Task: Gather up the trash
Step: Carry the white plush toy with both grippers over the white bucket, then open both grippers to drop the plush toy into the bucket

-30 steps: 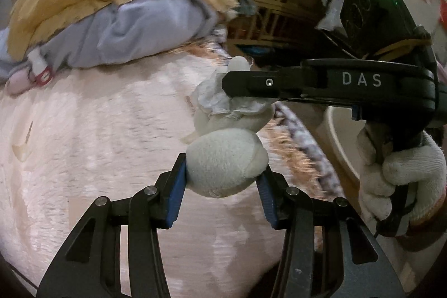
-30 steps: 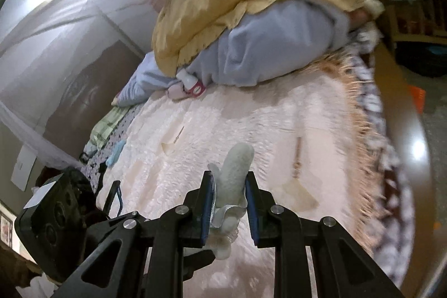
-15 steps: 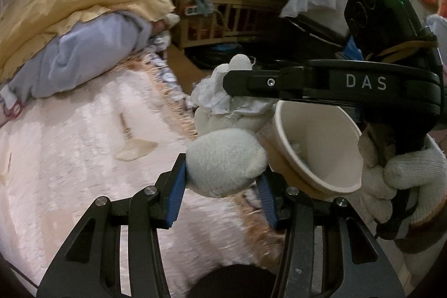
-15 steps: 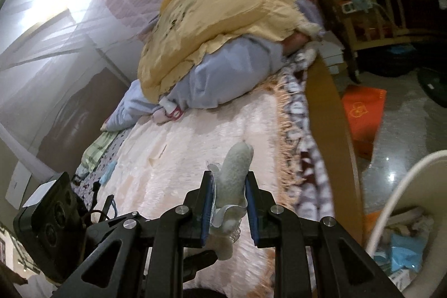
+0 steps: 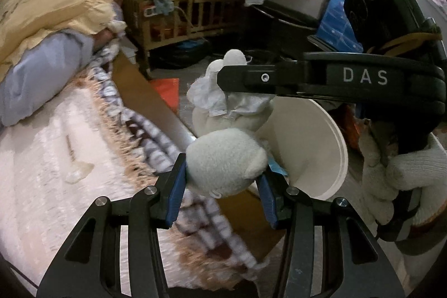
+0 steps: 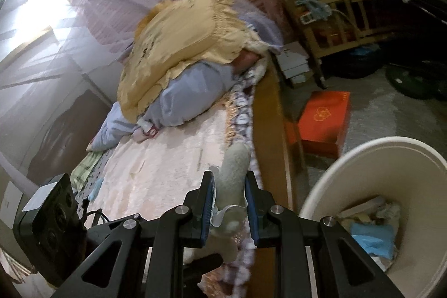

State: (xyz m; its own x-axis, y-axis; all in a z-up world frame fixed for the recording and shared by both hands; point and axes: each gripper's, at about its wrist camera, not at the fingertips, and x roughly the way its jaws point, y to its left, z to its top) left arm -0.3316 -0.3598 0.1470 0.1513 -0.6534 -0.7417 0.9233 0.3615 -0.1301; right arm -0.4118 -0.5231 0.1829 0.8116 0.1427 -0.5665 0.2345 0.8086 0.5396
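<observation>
A small white plush toy (image 5: 223,161) hangs between both grippers over the bed's edge. My left gripper (image 5: 222,183) is shut on its round head. My right gripper (image 6: 229,203) is shut on a limb of the plush toy (image 6: 233,172), near its white frilly collar (image 5: 212,99); in the left wrist view the right gripper's finger (image 5: 251,77) crosses above the toy. A cream trash bin (image 6: 363,158) stands on the floor just right of the bed, with paper and blue scraps inside; its rim (image 5: 339,147) shows behind the toy.
The bed has a pale fuzzy blanket (image 5: 56,158), a fringed edge and a wooden side rail (image 6: 268,113). A yellow pillow (image 6: 184,38) lies on blue bedding (image 6: 195,88). A wooden crib (image 5: 181,2) and an orange box (image 6: 325,119) are on the floor side. A gloved hand (image 5: 396,172) holds the right gripper.
Both grippers carried the plush toy sideways from over the blanket to the bed's edge. The trash bin and floor have come into view beside and below the toy.
</observation>
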